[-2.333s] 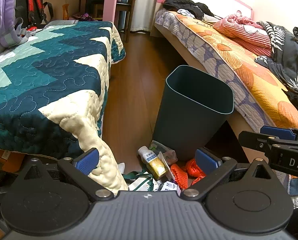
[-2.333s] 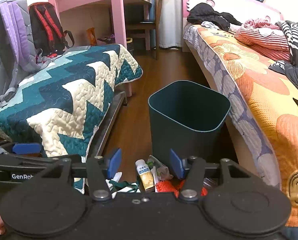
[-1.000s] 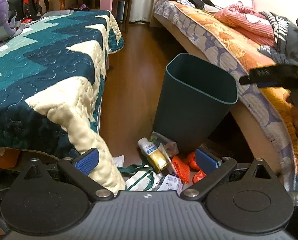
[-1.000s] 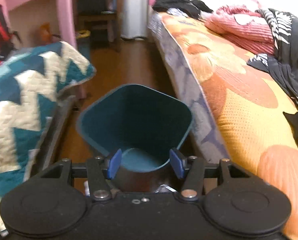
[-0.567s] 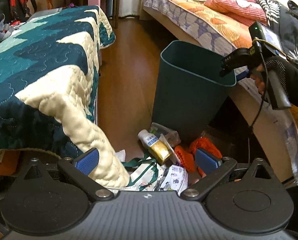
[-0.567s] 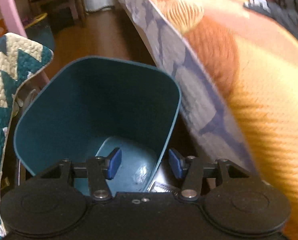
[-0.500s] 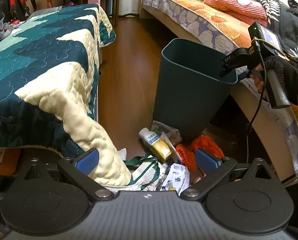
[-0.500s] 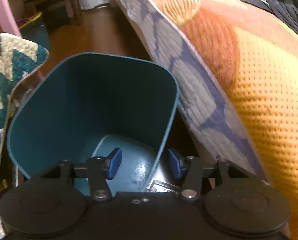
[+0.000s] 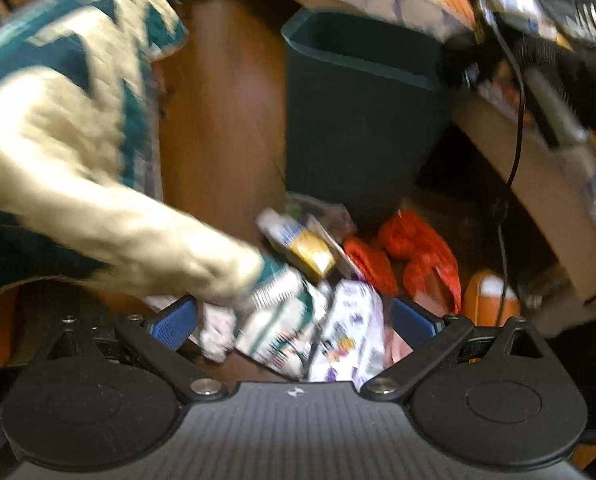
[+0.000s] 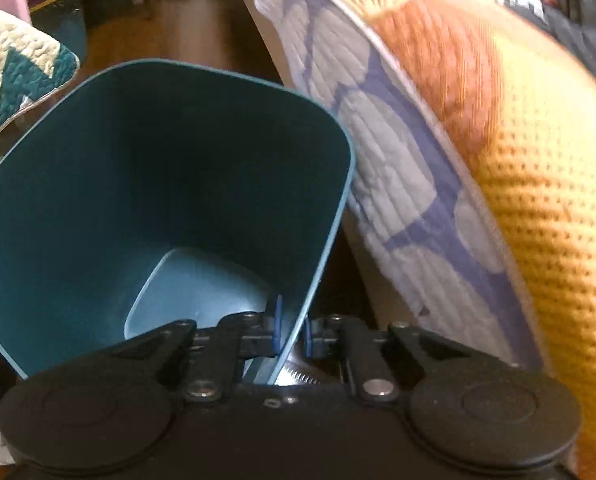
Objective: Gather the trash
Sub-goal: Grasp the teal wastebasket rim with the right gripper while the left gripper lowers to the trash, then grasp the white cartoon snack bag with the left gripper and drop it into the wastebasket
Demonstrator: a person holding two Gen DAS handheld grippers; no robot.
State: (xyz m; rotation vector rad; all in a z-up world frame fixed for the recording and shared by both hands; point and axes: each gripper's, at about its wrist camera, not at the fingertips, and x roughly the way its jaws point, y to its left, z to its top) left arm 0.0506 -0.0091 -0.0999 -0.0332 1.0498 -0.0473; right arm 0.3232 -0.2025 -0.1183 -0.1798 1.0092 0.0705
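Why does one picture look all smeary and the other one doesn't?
Left wrist view: motion blur smears the quilt and the trash pile, so the printing cannot be read. Right wrist view: the bin is much sharper, only the orange bedspread is soft; the fisheye lens bends the edges in both.

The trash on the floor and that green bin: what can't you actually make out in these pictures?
- Left wrist view: motion blur smears the labels on the small bottle and the printed wrappers.
- Left wrist view: the quilt covers the pile's left edge.
- Right wrist view: the right gripper hides part of the bin floor.
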